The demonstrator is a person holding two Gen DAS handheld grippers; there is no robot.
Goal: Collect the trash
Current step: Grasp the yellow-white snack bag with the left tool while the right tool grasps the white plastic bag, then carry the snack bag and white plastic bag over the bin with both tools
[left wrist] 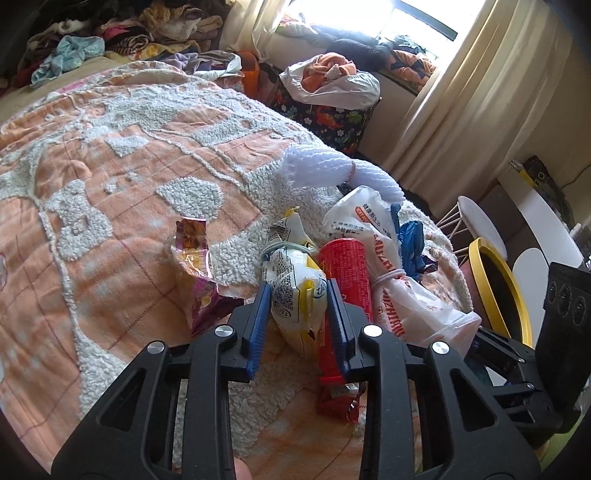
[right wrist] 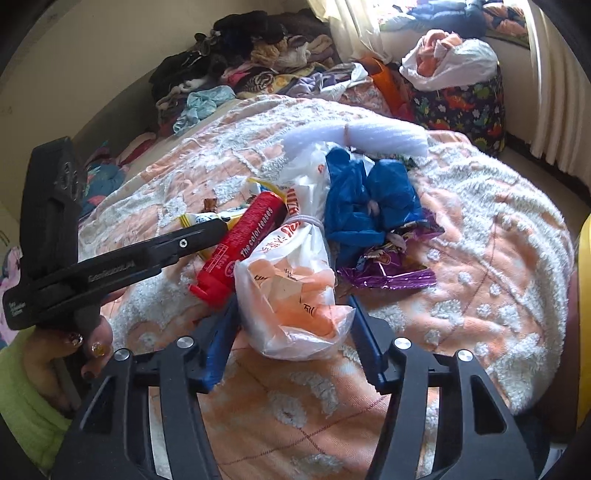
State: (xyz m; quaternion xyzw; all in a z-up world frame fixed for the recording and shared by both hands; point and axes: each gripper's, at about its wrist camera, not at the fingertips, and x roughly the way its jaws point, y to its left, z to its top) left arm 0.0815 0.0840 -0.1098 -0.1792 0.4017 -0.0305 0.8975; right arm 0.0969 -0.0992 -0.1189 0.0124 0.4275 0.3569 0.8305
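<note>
Trash lies in a pile on the orange and white bedspread (left wrist: 110, 192). My left gripper (left wrist: 299, 291) has its blue pads on either side of a white and yellow snack bag (left wrist: 295, 295) tied with a band, pressing its sides. A red tube wrapper (left wrist: 347, 277) lies right of it. My right gripper (right wrist: 291, 314) is open around the end of a white plastic bag with orange contents (right wrist: 291, 295). Blue crumpled plastic (right wrist: 373, 195), a purple foil wrapper (right wrist: 388, 273), white foam netting (right wrist: 369, 136) and a pink wrapper (left wrist: 195, 258) lie around.
A yellow-rimmed bin (left wrist: 498, 284) stands right of the bed. Clothes are heaped at the far side (left wrist: 122, 33). A dinosaur-print basket (right wrist: 461, 107) holding a white bag stands by the curtained window. A white chair (left wrist: 480, 225) is at the right.
</note>
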